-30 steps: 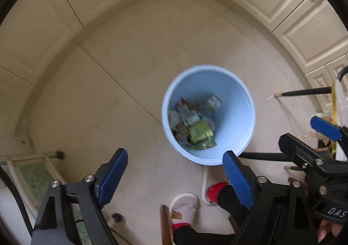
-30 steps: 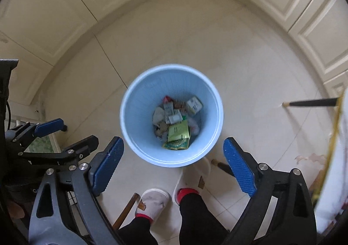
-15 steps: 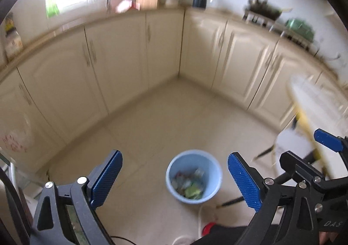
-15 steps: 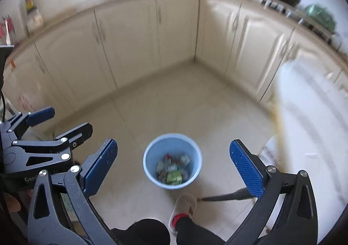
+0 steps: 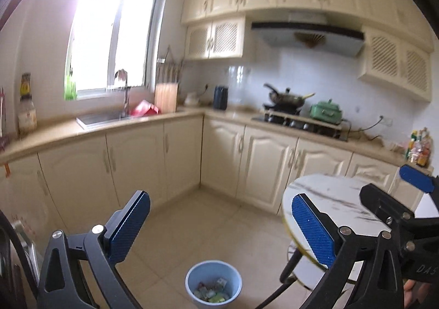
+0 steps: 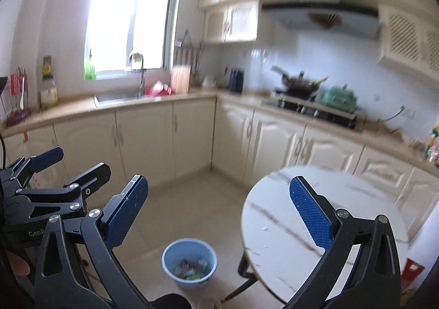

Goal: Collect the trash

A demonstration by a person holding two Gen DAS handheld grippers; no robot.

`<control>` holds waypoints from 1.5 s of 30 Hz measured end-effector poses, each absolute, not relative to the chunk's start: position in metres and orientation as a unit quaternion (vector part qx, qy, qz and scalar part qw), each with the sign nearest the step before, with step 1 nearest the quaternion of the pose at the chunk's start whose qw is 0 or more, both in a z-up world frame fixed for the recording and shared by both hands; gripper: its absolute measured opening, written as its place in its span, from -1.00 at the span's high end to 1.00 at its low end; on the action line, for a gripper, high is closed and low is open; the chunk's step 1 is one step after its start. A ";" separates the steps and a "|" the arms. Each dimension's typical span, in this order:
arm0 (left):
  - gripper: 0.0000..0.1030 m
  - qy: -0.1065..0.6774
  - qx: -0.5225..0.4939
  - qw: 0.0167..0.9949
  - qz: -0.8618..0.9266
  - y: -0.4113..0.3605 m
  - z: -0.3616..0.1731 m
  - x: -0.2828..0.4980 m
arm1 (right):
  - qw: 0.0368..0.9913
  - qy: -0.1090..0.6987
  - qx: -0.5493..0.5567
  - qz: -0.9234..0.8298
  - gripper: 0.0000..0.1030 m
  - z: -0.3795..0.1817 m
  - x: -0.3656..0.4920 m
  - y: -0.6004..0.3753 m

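Left wrist: left tool (image 5: 219,224) apart, empty; right tool (image 6: 218,213) likewise. Bin (image 5: 213,285) holds trash; scan bench (image 6: 315,207) slowly for leftovers.

Open tiled floor (image 5: 208,226) stretches ahead to the corner cabinets (image 5: 170,160) — bare except for the blue bin (image 5: 213,285), low between the spread jaws. On the right the round marble table (image 6: 307,215) and its dark legs (image 5: 288,270) block the way — bin just beside them.
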State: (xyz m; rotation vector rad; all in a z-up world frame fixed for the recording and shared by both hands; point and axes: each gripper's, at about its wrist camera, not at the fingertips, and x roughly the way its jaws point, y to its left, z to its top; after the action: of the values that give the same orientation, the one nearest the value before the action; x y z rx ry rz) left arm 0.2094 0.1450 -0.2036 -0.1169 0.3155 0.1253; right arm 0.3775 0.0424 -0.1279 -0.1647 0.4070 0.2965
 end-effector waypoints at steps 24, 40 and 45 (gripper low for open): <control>-0.99 0.014 -0.011 0.997 0.069 0.075 -0.308 0.008 | 0.991 0.104 -0.059 0.066 -1.00 -0.056 0.264 -0.007; -0.99 0.027 -0.013 0.997 0.065 0.101 -0.264 0.046 | 0.993 0.102 -0.048 0.045 -1.00 -0.066 0.258 -0.013; -0.99 0.028 -0.013 0.998 0.063 0.107 -0.253 0.055 | 0.994 0.097 -0.050 0.033 -1.00 -0.068 0.254 -0.014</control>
State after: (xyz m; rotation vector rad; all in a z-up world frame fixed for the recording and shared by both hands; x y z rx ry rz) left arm 0.0548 0.1074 -0.2527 -0.0255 0.0566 0.1265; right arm 0.2544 -0.0140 -0.0679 -0.0996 0.1937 0.0656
